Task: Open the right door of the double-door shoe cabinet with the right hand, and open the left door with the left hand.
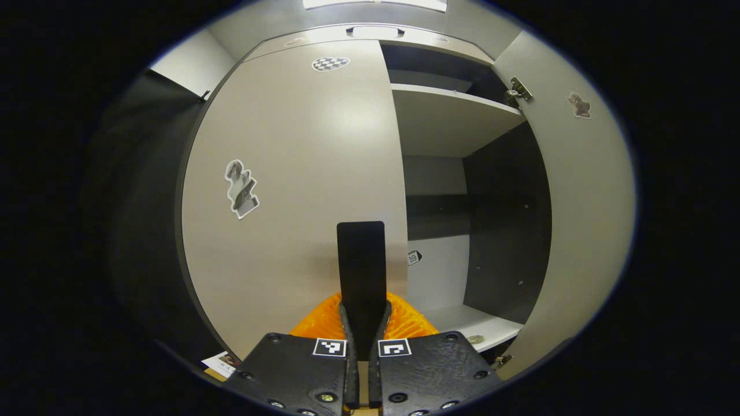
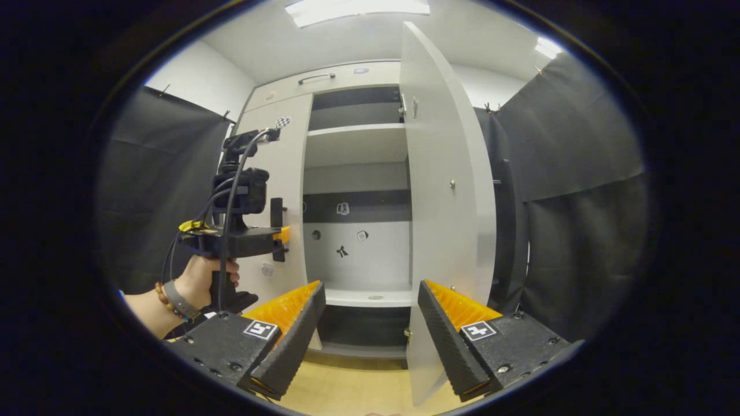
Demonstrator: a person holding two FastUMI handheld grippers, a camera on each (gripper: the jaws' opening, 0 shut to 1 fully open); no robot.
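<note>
Left door [image 1: 300, 173] closed, flush with cabinet front; rigid hinged panel, likely swings light, take it by the black handle [image 1: 361, 263] near its free edge. Left gripper [image 1: 361, 323] pinches that handle. Right gripper view adds: right door [image 2: 445, 173] swung wide, right gripper [image 2: 370, 341] spread, empty.

Left hand-held gripper [image 1: 362, 323] pinched closed; right hand-held gripper [image 2: 370, 335] spread wide.
</note>
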